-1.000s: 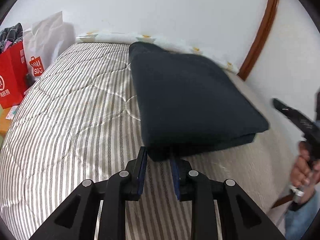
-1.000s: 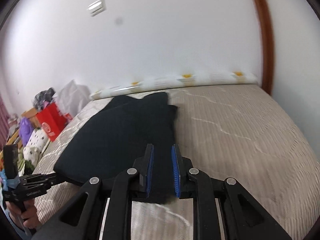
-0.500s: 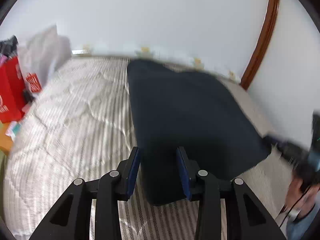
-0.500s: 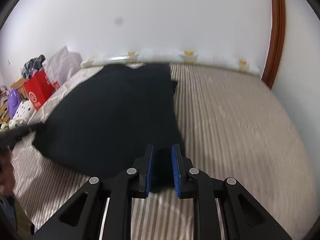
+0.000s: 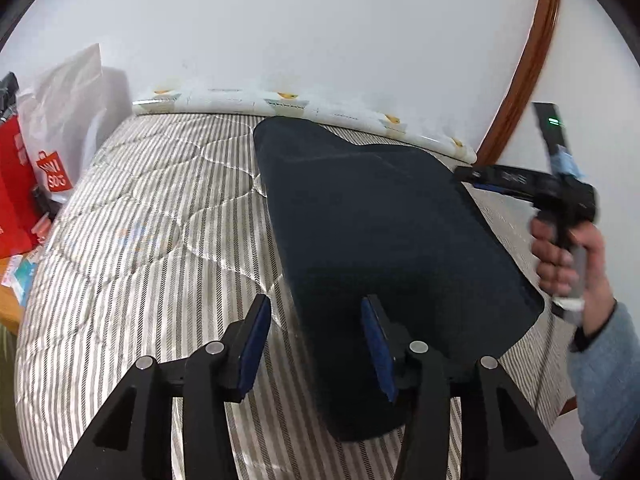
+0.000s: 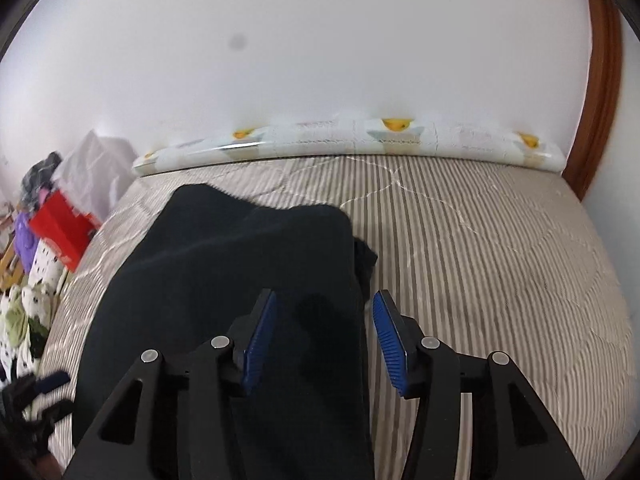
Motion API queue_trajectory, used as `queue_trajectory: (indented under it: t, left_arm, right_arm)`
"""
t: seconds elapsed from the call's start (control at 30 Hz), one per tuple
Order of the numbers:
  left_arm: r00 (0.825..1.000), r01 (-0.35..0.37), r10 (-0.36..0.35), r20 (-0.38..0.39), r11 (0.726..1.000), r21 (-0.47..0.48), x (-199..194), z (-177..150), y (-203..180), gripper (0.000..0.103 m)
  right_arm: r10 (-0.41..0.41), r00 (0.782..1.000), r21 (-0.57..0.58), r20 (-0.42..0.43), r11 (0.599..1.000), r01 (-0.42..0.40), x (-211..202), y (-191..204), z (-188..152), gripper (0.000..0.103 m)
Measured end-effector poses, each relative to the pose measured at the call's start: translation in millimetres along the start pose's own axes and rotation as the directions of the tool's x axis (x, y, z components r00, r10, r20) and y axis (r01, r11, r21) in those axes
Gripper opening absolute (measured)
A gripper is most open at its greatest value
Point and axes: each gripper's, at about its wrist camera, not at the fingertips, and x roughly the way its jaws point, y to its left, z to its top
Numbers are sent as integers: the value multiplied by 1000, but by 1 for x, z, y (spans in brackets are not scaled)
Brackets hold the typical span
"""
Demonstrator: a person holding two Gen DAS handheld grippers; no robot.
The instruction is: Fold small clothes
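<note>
Navy garment point(image 5: 384, 248) folded (seemingly); both jaws apart.

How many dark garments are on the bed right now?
1: a folded dark garment lies on the striped bed, near its middle. Others may be hidden beneath it.

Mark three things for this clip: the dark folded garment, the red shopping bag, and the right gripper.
dark folded garment point(image 5: 380, 220), left wrist view, middle of its top layer.
red shopping bag point(image 5: 18, 184), left wrist view, its red front panel.
right gripper point(image 6: 322, 332), right wrist view, midway between its open blue-padded fingers.
</note>
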Motion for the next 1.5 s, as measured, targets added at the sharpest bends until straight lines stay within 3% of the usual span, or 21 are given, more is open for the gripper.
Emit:
queue_trajectory:
  t: [0.2,0.23,0.27,0.3,0.33,0.4,0.43,0.5,0.57,0.63,0.7,0.77,0.8,1.0,1.1,1.13,1.23,1.33,1.5]
  left_arm:
    - [996,75,-75,-50,997,1,24,0,-2,50]
    - [996,78,-78,-52,997,4,27,0,-4,50]
    - [996,74,-74,-51,997,9,29,0,-6,51]
    - [997,66,-65,-51,998,14,30,0,-7,53]
    - [996,65,-64,-54,998,18,31,0,-8,53]
    - [995,76,-75,-60,997,9,31,0,-5,53]
    - [994,85,-84,-67,996,1,32,-1,-4,53]
    - [993,92,-92,-68,996,-5,34,0,-4,53]
    - [994,86,-85,-73,996,5,36,0,-7,53]
    - [994,80,-79,-73,997,8,34,0,-8,53]
    - [995,76,-75,-70,997,12,30,-1,-9,53]
    - [995,73,-71,-69,997,21,25,-2,-10,53]
    - [995,71,-69,-68,997,27,23,-3,-10,53]
    - [996,70,-68,-56,997,41,4,-16,-13,54]
    - [998,54,-52,-44,998,35,0,-22,-15,56]
    - [998,46,-45,-41,998,34,0,-23,-16,56]
    - [999,17,-16,-34,1000,26,-3,-26,-18,56]
    - [999,-6,7,-35,1000,26,-7,-28,-21,57]
    - [999,-40,42,-26,998,52,-15,-32,-26,57]
  right_arm:
    - [58,995,122,-81,991,-48,62,-12,31,49]
    - [75,993,133,-95,989,-62,70,-12,35,44]
    - [98,990,131,-99,988,-85,76,-10,39,23]
    - [110,990,102,-93,990,-100,76,-7,42,15]
    - [141,990,54,-30,989,-139,64,-4,46,13]
    - [215,967,10,136,976,-218,33,-10,46,12]
    - [220,963,10,159,975,-224,28,-14,46,12]
    - [211,969,38,126,975,-218,36,-19,46,12]
    - [168,986,63,8,984,-168,62,-19,45,14]
    - [161,985,93,-57,984,-155,71,-21,44,17]
    - [170,985,122,-37,979,-165,58,-28,37,21]
    - [177,984,128,-36,977,-171,41,-34,26,38]
    - [187,982,131,-39,975,-180,32,-37,20,40]
    - [233,970,123,-76,967,-223,-10,-48,-31,46]
    - [266,960,146,-82,956,-253,-10,-52,-54,47]
    - [273,958,165,-89,952,-257,-6,-53,-59,46]
    - [333,939,197,-89,930,-311,-1,-53,-67,7]
    - [340,939,196,57,918,-344,-32,-63,-77,6]
    - [263,965,214,-9,943,-255,-33,-59,-90,10]
